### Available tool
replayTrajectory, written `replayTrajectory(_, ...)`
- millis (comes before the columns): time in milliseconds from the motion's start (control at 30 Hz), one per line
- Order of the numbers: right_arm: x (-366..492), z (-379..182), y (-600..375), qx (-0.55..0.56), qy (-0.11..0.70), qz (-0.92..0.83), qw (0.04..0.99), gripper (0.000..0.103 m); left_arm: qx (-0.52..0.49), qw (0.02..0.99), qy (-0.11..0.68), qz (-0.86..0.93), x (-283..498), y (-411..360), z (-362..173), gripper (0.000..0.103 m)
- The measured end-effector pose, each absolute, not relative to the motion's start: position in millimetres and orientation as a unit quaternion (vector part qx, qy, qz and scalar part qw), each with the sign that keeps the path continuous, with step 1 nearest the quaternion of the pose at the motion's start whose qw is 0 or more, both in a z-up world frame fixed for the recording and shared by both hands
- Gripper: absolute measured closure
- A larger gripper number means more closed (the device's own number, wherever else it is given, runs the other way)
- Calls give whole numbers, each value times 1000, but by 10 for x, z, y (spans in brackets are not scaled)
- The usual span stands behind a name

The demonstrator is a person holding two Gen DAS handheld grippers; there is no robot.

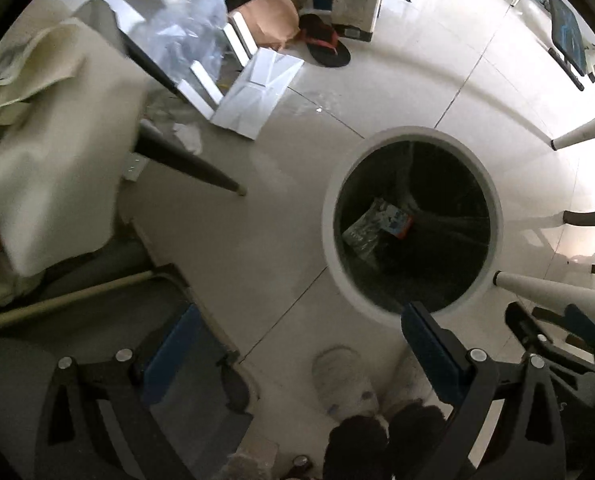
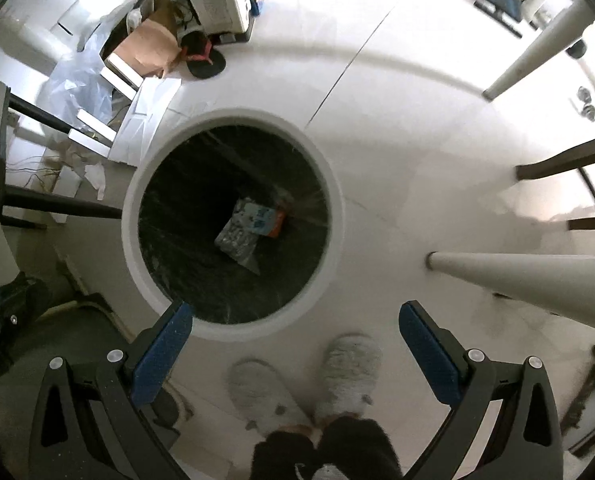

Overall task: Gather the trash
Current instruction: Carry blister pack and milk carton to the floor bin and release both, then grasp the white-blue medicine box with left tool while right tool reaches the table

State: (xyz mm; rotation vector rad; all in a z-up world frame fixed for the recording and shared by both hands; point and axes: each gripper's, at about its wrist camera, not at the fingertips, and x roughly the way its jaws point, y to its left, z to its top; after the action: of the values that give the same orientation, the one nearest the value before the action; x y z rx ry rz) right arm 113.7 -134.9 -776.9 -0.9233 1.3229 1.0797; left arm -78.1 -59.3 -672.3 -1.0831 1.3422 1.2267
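A round white trash bin (image 1: 333,216) (image 2: 131,216) with a dark liner stands on the pale tiled floor. At its bottom lies a crumpled printed wrapper (image 1: 379,224) (image 2: 249,226). Both grippers point straight down. My left gripper (image 1: 297,344) hangs above the floor left of the bin, jaws wide apart, nothing between them. My right gripper (image 2: 293,344) hangs just at the near rim of the bin, also open and empty. In the left wrist view the right gripper (image 1: 557,336) shows at the lower right edge.
A person's light slippers (image 2: 305,380) (image 1: 345,380) stand just below the bin. Chair and table legs (image 2: 521,276) (image 1: 189,160) surround it. Cardboard (image 1: 273,20), clear plastic sheeting (image 1: 185,36), white foam pieces (image 1: 253,92) and a sandal (image 1: 325,44) litter the far floor.
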Motion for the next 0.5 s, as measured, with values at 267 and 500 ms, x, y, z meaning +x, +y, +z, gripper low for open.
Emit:
replayTrajectory(267,1141,-6640,-1674,-386,557,466,570,0,-430,483,550,528,-861,-832,-5733,0)
replayTrajectory(500,1178,-5254,-1917,-373,550,495,560,0,-407,488,542,549,-890,-1046,-4506,0)
